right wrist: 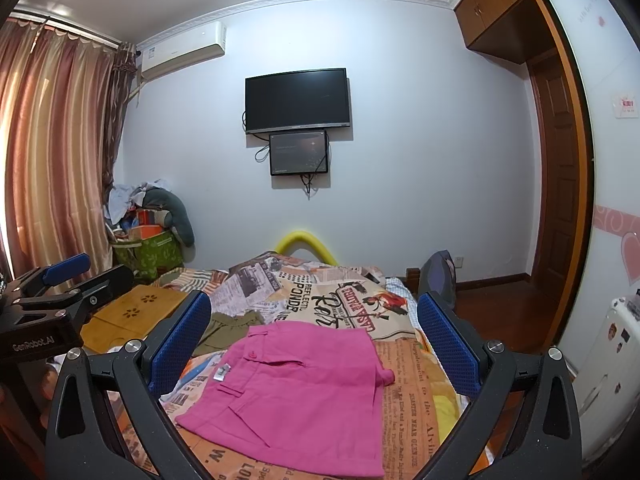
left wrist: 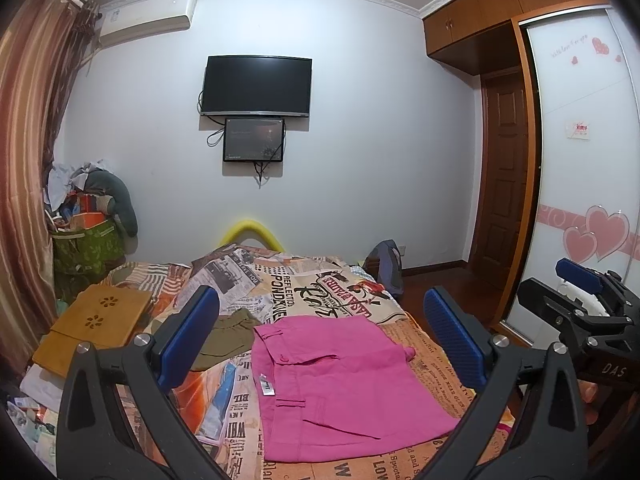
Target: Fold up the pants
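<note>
1. At the far left, a striped curtain hangs by the window, with an air conditioner mounted high on the wall beside it.
2. In the left corner a green bag stands heaped with clothes and boxes.
3. A wooden lap tray with flower-shaped cutouts lies on the left side of the bed, which is covered in a newspaper-print sheet.
4. The left gripper hangs above the near end of the bed; its blue-padded fingers stand wide apart with nothing between them.
5. An olive-green garment lies crumpled just left of the pants, touching their far left corner.
6. The pink pants lie flat near the middle of the bed's near end, folded into a compact rectangle, waistband to the left with a white label showing.
7. On the wall above, a dark television hangs with a smaller screen just below it.
8. The right gripper hovers over the same pants; its blue pads are likewise spread wide and hold nothing.
9. A grey backpack leans near the bed's far right corner.
10. At the right, a wooden door sits beside a white wardrobe panel decorated with pink hearts.
</note>
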Demonstrator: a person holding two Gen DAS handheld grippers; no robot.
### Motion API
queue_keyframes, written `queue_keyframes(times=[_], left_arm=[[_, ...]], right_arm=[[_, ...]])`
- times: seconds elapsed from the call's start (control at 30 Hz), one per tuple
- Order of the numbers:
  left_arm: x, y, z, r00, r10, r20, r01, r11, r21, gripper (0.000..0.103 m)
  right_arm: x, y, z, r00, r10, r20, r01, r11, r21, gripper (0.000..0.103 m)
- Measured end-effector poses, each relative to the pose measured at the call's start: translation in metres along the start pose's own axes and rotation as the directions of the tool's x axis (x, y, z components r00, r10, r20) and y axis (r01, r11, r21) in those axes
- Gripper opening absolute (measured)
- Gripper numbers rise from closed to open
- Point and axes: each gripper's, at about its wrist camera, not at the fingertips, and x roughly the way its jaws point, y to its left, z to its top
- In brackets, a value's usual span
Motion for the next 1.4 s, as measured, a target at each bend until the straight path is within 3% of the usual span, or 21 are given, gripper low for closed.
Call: queue_keyframes(times=[1.4], left_arm=[[-0.0022, 0.0006, 0.0018, 1.0, -0.006, 0.009, 0.006, 1.0, 0.003, 0.103]], right_arm=[[0.0031, 0.0038, -0.0026, 1.0, -0.003, -0.009, 0.003, 1.0, -0.001, 0.103]])
